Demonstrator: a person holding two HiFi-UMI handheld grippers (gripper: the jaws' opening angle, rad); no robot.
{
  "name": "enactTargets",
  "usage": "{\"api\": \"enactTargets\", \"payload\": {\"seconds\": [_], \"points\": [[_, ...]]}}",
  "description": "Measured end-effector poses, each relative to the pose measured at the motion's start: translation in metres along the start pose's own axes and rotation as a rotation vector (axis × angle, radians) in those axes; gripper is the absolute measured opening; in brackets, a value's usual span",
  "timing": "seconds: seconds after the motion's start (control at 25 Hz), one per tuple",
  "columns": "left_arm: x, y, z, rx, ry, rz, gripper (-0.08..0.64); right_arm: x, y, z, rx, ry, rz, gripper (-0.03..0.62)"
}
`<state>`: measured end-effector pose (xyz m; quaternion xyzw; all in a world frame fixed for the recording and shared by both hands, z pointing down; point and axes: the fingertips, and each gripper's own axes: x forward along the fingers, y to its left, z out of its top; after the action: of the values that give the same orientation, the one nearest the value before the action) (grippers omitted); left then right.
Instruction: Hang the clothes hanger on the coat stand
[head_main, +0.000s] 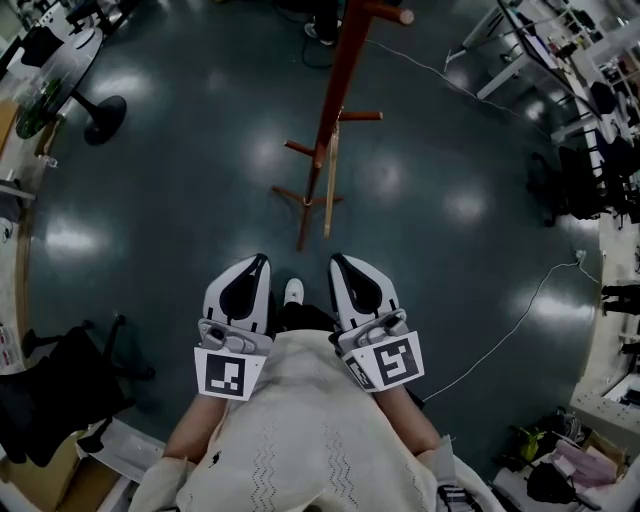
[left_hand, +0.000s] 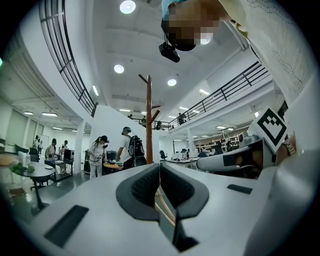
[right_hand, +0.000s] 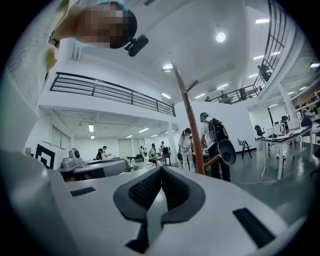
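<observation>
1. The dark, glossy floor bore the coat stand on spread feet.
2. Left of the stand stood a black round base, perhaps a table's.
3. Right of the stand trailed a white cable.

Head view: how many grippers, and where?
2. The left gripper is at lower left of centre, the right gripper beside it, both pointing toward the coat stand. None looks hidden.

Open floor rings the coat stand; desks line both far edges.
</observation>
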<state>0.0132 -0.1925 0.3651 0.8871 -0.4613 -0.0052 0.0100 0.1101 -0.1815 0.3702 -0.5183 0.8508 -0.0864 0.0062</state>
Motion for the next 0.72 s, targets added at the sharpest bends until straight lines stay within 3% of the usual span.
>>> {"api": "enactTargets", "payload": {"seconds": [0.36, 0.72], "points": [[-0.004, 0.011, -0.001, -0.003, 0.001, 0.042, 0.014, 0.009, -0.01, -0.01, 0.016, 0.026, -0.013, 0.018], [-0.006, 0.019, -0.007, -0.011, 0.012, 0.038, 0.014, 0.022, -0.002, -0.022, 0.032, 0.034, 0.007, 0.018]]}}
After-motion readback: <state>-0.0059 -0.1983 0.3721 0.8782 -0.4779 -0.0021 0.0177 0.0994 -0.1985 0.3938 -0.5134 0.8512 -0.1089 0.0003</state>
